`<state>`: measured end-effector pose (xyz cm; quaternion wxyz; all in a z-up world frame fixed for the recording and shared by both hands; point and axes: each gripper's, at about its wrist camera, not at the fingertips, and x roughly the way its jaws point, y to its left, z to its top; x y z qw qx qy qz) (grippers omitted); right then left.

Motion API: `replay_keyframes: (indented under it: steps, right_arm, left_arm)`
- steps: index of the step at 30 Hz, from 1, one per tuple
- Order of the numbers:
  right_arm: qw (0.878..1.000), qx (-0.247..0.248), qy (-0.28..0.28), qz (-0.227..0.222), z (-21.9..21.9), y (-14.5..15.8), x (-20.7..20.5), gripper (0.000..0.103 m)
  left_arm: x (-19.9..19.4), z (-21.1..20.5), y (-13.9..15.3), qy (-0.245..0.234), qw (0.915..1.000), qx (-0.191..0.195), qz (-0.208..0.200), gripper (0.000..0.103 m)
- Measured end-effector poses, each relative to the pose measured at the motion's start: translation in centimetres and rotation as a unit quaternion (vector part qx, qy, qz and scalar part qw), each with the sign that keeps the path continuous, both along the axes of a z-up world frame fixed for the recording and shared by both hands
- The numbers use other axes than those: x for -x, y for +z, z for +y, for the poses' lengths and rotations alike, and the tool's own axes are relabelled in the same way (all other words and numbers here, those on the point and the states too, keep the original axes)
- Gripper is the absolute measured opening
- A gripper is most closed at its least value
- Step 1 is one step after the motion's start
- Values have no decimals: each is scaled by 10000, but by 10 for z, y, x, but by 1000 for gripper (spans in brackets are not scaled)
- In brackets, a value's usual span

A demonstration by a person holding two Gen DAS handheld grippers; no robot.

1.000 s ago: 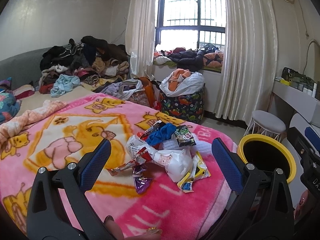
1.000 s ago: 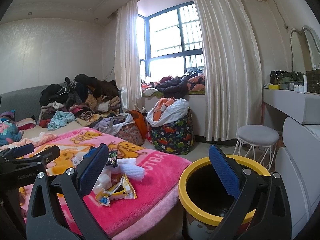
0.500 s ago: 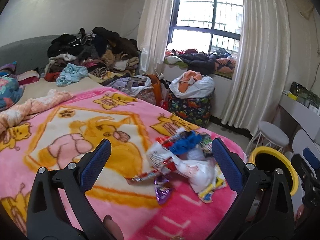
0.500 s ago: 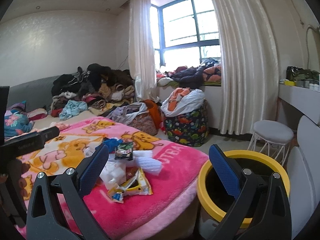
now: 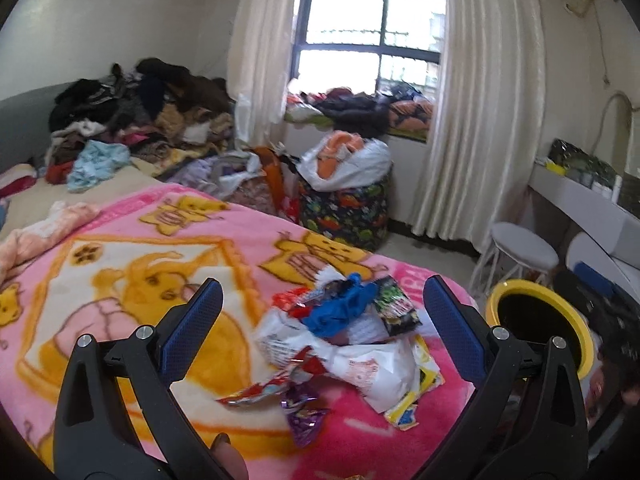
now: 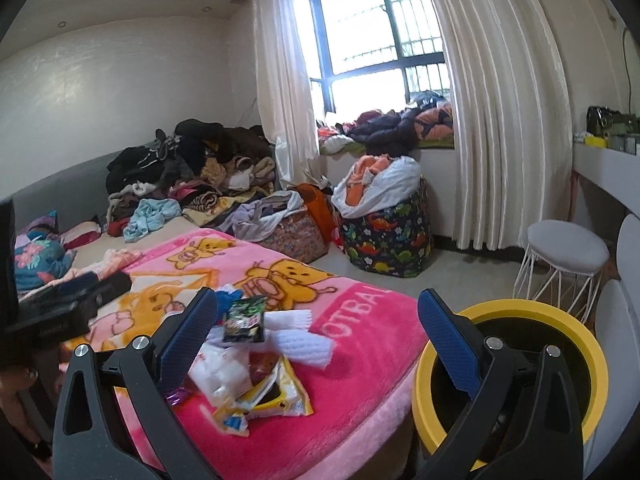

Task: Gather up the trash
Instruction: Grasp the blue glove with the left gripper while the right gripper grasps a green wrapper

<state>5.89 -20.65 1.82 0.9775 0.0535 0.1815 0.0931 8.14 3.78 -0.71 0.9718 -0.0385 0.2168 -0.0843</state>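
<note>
One heap of crumpled snack wrappers and plastic bags (image 5: 344, 340) lay on the pink cartoon blanket (image 5: 120, 272), ahead of the left gripper (image 5: 320, 320), jaws spread, empty. Right gripper (image 6: 316, 332) also gaped, empty; one yellow-rimmed round bin (image 6: 516, 364) behind its right finger. Purple wrapper (image 5: 304, 420) appeared whole only in the left view.

A loose heap of crumpled snack wrappers (image 5: 352, 340) and white plastic lay on the pink blanket (image 5: 120, 264); the yellow-rimmed bin (image 5: 540, 320) stood open at its 3 o'clock.
</note>
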Motion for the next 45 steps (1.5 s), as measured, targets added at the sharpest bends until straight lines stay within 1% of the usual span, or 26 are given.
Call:
replay_keyframes:
  steps: [3,5,7,9,10,11,12,13,14,16,17,20,21,24,26,29,30,31,32,33,34,35,36,40,45]
  right_arm:
    - [9999,-63,-2,131,-4,-2,-16,97]
    - [9996,-103,80,253,-4,-4,-28,97]
    - [9989,-104,231,399,-1,-6,-40,97]
    - [9972,-53,465,588,7,-11,-52,97]
    - [9962,-19,566,667,9,-14,-58,94]
    - [9951,20,659,743,13,-17,-63,92]
    - [9935,59,773,832,18,-20,-69,85]
    - [9912,97,903,963,24,-23,-77,81]
    - [9888,117,1005,1098,29,-27,-83,80]
    - [9851,111,1163,1259,37,-33,-93,71]
    - [9834,96,1209,1349,39,-36,-98,70]
    - [9756,44,1392,1696,48,-48,-114,60]
    - [9724,-18,1462,1819,49,-52,-120,55]
    - [9650,-253,1591,2069,51,-61,-131,50]
    - [9598,-468,1685,2195,51,-67,-138,49]
    - [9510,-708,1859,2366,51,-74,-144,41]
    - [9484,-751,1909,2417,52,-76,-144,36]
    - [9457,-801,1979,2452,53,-79,-145,32]
    - [9433,-854,2048,2470,54,-81,-145,29]
    - [9415,-900,2109,2468,54,-82,-143,24]
    - [9409,-927,2165,2433,55,-81,-140,18]
    - [9418,-911,2188,2383,56,-81,-137,16]
    - [9434,-865,2186,2338,57,-80,-134,12]
    - [9487,-815,2152,2169,55,-75,-120,10]
    - [9586,-715,1921,1978,48,-70,-104,8]
  left_arm:
    - [-9,-7,-8,-187,9997,-38,159,92]
    - [-16,-11,-15,-302,9990,-138,283,89]
    - [-22,-15,-23,-425,9978,-256,451,77]
    - [-27,-19,-31,-471,9966,-385,559,71]
    - [-30,-20,-35,-518,9959,-418,619,66]
    - [-33,-20,-37,-559,9954,-400,666,65]
    - [-36,-20,-40,-593,9949,-368,726,63]
    - [-40,-20,-42,-611,9944,-359,786,61]
    - [-44,-21,-43,-636,9937,-373,840,59]
    - [-51,-21,-46,-674,9929,-400,897,52]
    - [-56,-22,-47,-696,9922,-406,956,49]
    - [-64,-22,-50,-724,9903,-441,1099,40]
    - [-67,-21,-52,-735,9898,-429,1145,38]
    - [-76,-19,-58,-752,9872,-327,1366,37]
    - [-79,-18,-61,-728,9865,-297,1436,36]
    - [-82,-17,-66,-725,9857,-251,1497,29]
    - [-83,-17,-67,-735,9855,-239,1513,24]
    - [-83,-17,-68,-750,9850,-221,1537,20]
    - [-83,-18,-69,-755,9848,-212,1548,19]
    - [-82,-19,-70,-759,9847,-205,1557,16]
    - [-82,-19,-70,-749,9847,-194,1561,13]
    - [-81,-19,-70,-732,9850,-185,1554,11]
    - [-81,-20,-70,-721,9852,-187,1544,8]
    - [-74,-20,-64,-701,9873,-130,1421,4]
    - [-61,-25,-54,-766,9895,-136,1218,3]
